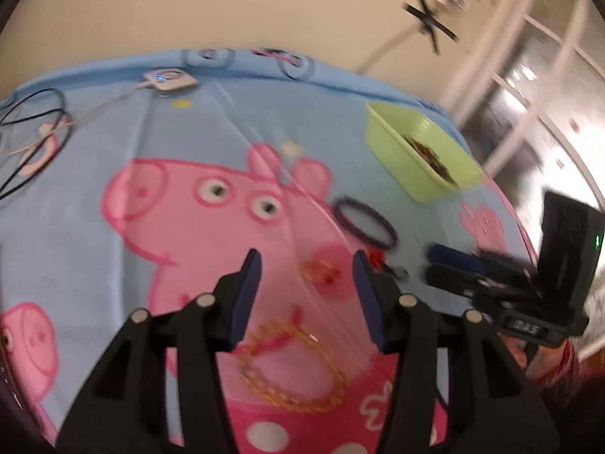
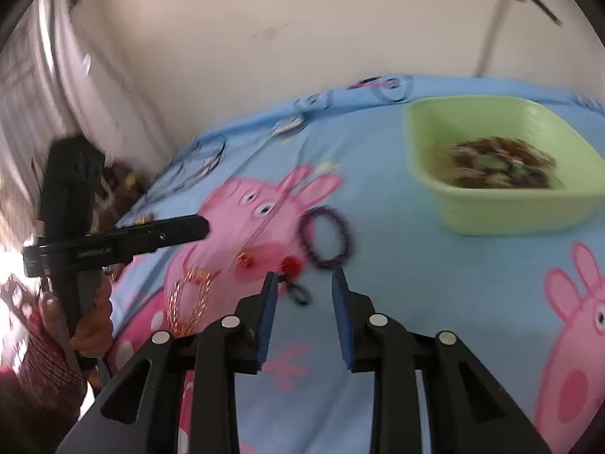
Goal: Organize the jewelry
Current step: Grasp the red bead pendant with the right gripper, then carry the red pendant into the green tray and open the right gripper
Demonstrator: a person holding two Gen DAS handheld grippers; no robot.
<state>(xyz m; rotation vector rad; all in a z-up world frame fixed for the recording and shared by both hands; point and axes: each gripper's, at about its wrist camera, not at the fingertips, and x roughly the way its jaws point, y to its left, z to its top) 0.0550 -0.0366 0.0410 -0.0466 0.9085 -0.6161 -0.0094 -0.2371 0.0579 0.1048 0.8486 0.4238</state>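
Both tongs stand released, gripping nothing; left gripper (image 1: 306, 265) hovers with jaws spread wide above the pink pig's cheek on the blue cartoon cloth (image 1: 211, 121); right gripper (image 2: 304, 283) hovers likewise, jaws parted, its neighbour (image 2: 181, 229) visible off to one side, held in a person's hand (image 2: 92, 325).

Jewelry lies scattered on the cloth; a gold chain bracelet (image 1: 291, 367) sits just under the left gripper, nearer the camera than the fingertips; a smaller gold piece with a red bead (image 1: 321, 270) lies between the left fingertips; a purple beaded bracelet (image 1: 365, 227) lies beyond, apart from both; a red-and-black item (image 2: 291, 276) lies just ahead of the right gripper's fingers, blurred, kind unclear.

Green plastic bin (image 2: 506, 204) stands at the far side of the cloth, upright; a heap of mixed brown and dark jewelry (image 2: 503, 168) lies inside, too smeared to sort; black cord loops (image 1: 34, 128) and a white puck on a cable (image 1: 170, 81) lie at the far edge.
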